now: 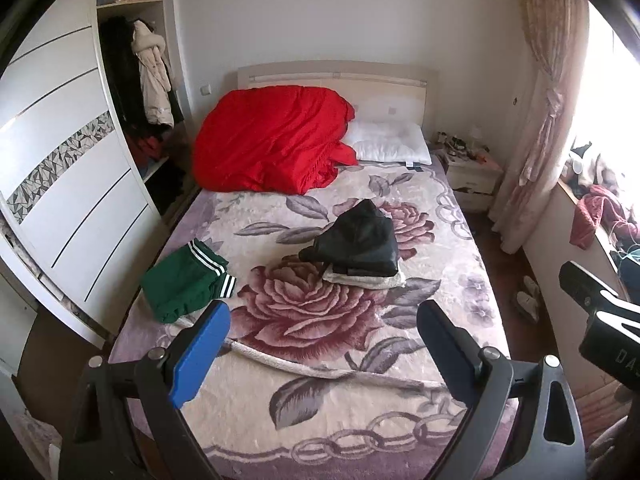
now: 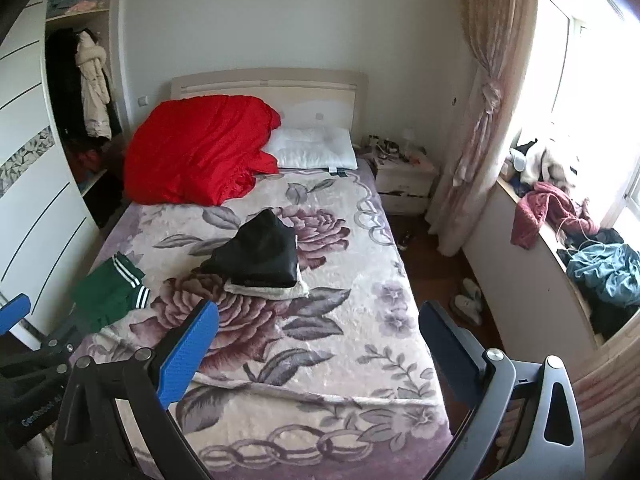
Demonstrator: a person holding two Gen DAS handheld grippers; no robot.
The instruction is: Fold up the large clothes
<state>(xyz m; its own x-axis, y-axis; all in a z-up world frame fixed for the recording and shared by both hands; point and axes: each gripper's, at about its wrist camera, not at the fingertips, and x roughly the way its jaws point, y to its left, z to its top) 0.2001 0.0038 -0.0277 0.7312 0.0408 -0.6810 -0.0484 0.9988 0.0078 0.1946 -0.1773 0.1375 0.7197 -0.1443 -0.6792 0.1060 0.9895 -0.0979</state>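
A folded black garment (image 1: pixel 358 242) (image 2: pixel 256 254) lies on a folded white one (image 1: pixel 366 280) (image 2: pixel 268 290) in the middle of the flowered bed (image 1: pixel 320 380) (image 2: pixel 320 360). A folded green garment with white stripes (image 1: pixel 184 280) (image 2: pixel 110 290) lies at the bed's left edge. A red quilt (image 1: pixel 272 140) (image 2: pixel 200 150) is heaped at the head. My left gripper (image 1: pixel 324 344) is open and empty above the foot of the bed. My right gripper (image 2: pixel 318 344) is open and empty beside it, to the right.
An open wardrobe (image 1: pixel 132 92) with hanging coats stands left of the bed. A white pillow (image 2: pixel 314 154) and a nightstand (image 2: pixel 404 180) are at the head. A window ledge (image 2: pixel 560 248) at right carries piled clothes. Slippers (image 2: pixel 468 300) lie on the floor.
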